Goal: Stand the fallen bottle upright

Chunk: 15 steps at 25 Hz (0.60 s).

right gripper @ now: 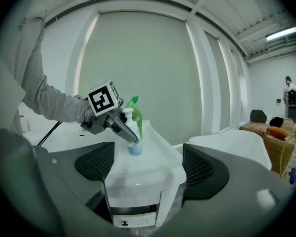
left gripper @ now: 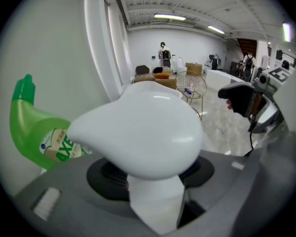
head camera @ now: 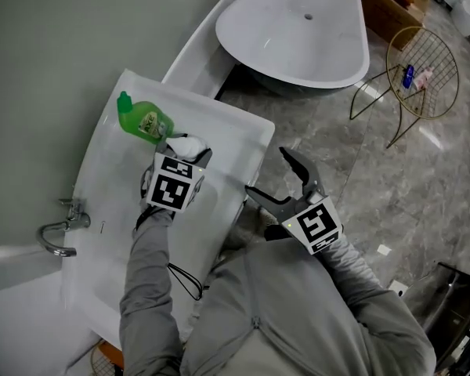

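Note:
A white pump bottle point(right gripper: 132, 132) with a bluish base stands upright on the white washbasin counter point(head camera: 235, 143). My left gripper point(head camera: 182, 152) is shut on it just below the pump head point(left gripper: 143, 132), which fills the left gripper view. Close behind it stands a green bottle point(head camera: 144, 121) with a green cap, also upright point(left gripper: 39, 132). My right gripper point(head camera: 268, 172) hangs open and empty off the counter's right edge, over the floor. Its jaws face the counter and frame both bottles from a distance in the right gripper view.
A chrome tap point(head camera: 59, 233) sits at the basin's left. A white bathtub point(head camera: 298, 30) lies beyond the counter, and a gold wire chair point(head camera: 423, 69) stands on the marble floor at the right. A drawer point(right gripper: 133, 216) is under the counter's end.

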Motion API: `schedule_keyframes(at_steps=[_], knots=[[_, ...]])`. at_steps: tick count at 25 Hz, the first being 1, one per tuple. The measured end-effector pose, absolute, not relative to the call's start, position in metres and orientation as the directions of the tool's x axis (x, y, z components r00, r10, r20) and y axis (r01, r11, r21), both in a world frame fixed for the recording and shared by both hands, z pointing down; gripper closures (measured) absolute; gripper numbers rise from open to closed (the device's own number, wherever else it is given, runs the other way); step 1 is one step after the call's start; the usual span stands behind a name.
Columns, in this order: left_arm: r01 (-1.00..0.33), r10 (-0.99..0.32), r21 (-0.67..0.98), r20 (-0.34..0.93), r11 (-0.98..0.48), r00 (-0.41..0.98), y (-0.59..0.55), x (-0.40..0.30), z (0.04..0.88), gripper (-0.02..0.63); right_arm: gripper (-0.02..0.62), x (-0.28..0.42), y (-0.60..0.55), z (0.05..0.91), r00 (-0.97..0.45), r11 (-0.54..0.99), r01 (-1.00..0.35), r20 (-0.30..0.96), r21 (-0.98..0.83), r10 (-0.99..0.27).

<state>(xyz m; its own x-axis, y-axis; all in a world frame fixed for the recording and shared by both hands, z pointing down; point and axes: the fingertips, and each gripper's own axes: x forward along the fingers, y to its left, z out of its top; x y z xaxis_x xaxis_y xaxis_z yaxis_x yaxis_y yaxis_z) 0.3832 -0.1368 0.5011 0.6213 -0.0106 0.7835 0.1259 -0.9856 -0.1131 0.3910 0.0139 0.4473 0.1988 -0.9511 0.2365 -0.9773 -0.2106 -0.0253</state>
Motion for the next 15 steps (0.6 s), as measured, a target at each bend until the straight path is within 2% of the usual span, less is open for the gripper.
schedule_keyframes(at_steps=[15], knots=[[0.140, -0.006, -0.119, 0.783, -0.983, 0.621, -0.144, 0.410, 0.510, 0.290, 0.167, 0.395, 0.016, 0.453, 0.194, -0.211, -0.977, 0.253, -0.041, -0.948]])
